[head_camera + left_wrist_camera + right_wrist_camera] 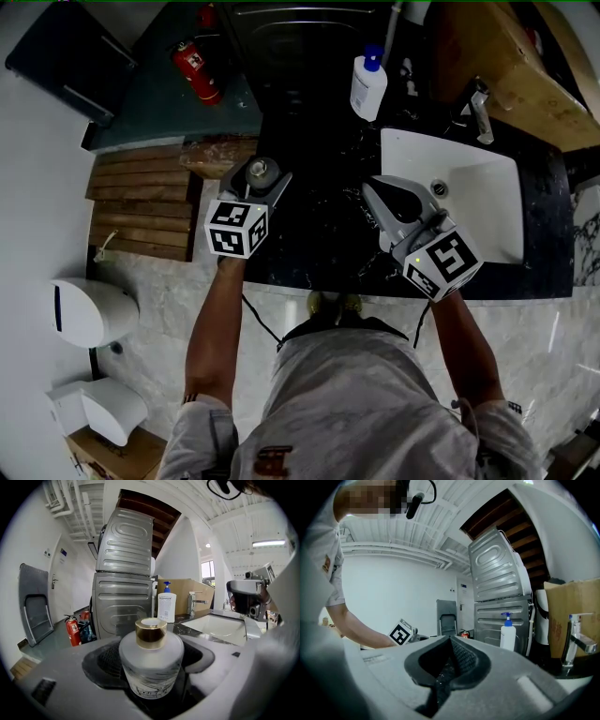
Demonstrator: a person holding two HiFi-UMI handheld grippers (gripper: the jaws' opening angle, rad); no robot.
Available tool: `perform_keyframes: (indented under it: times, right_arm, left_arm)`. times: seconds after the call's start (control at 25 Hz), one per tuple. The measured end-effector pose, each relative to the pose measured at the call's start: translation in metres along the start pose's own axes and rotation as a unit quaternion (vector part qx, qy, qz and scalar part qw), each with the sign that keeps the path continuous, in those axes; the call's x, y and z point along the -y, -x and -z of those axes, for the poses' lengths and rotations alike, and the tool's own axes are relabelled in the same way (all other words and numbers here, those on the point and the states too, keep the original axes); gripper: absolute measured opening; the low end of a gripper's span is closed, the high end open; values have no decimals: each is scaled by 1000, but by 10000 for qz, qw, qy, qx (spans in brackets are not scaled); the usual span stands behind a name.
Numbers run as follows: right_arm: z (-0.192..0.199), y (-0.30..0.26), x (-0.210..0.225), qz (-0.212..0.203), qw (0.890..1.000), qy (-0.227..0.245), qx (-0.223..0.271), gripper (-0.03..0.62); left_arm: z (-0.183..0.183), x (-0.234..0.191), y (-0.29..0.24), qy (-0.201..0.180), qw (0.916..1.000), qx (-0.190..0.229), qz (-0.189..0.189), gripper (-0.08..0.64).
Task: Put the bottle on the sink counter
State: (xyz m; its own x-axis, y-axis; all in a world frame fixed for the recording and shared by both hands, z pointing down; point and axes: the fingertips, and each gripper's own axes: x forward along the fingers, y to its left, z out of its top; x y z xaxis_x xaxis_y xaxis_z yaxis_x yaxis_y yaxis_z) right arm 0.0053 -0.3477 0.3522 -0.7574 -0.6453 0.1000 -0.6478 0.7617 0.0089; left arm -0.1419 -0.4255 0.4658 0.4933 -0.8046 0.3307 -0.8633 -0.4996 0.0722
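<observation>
Frosted glass with a gold cap: the bottle (151,660) sits squeezed tight between the jaws of the left claw (260,173), at the left edge of the black counter (314,234). The right claw (448,653) is closed on nothing, beside the white sink (487,202).

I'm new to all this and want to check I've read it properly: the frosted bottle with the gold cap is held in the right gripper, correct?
Wrong gripper. The frosted bottle with the gold cap is held in the left gripper, as the left gripper view shows; the right gripper is shut on nothing.
</observation>
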Motion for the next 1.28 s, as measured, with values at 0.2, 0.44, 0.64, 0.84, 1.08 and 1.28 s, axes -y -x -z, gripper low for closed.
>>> perform_keyframes:
  times: [0.2, 0.44, 0.64, 0.84, 1.08, 1.28]
  right_arm:
    - [2, -2, 2, 5, 10000, -29, -15, 0]
    - [4, -1, 6, 16, 10000, -63, -26, 0]
    - [5, -1, 6, -6, 10000, -71, -13, 0]
    - [6, 1, 6, -5, 10000, -71, -23, 0]
    - [7, 7, 10, 26, 10000, -72, -22, 0]
    - [0, 10, 12, 39, 10000, -55, 62, 0]
  left_arm:
    - [2, 0, -2, 0, 10000, -93, 22, 328]
    - [4, 3, -3, -154, 9996, -228, 86, 328]
    - [6, 5, -4, -250, 9992, -299, 83, 330]
    - [6, 9, -2, -300, 9990, -282, 162, 367]
    - [3, 9, 8, -401, 9991, -166, 8, 389]
    - [-25, 6, 36, -421, 9982, 317, -271, 402]
